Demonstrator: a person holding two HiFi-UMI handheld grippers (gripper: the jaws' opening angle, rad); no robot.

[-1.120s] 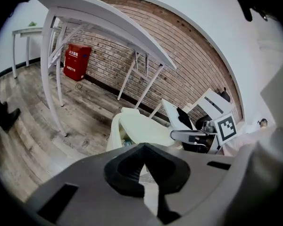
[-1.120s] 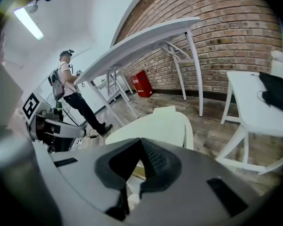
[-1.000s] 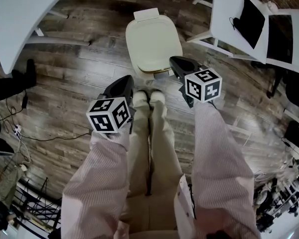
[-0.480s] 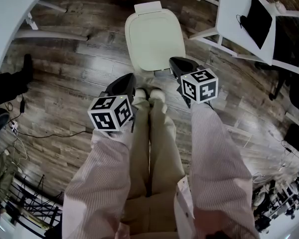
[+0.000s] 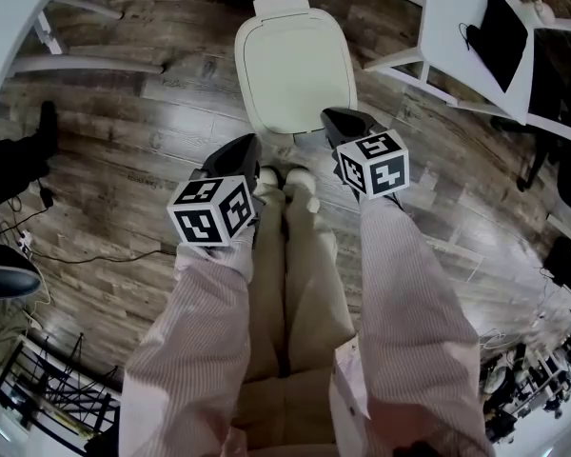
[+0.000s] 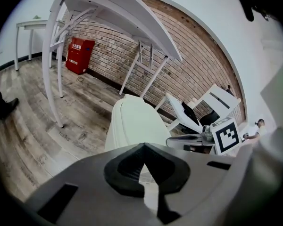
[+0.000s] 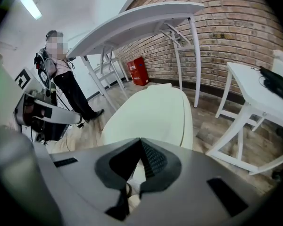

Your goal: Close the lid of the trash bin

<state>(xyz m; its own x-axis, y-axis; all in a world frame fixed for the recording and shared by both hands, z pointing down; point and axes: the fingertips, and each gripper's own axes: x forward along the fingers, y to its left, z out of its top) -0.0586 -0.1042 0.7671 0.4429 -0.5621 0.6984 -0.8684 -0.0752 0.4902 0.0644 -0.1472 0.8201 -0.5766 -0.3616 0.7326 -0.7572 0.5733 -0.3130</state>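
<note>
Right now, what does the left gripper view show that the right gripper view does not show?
Only the left gripper view shows the right gripper, off to one side. Only the right gripper view shows a standing person and the left gripper. Both show the cream trash bin with its lid down, the brick wall, the red box and the white tables. In each view, that gripper's own jaws are shut on nothing.

No text can be read; white print on the red box (image 6: 79,55) is too small
</note>
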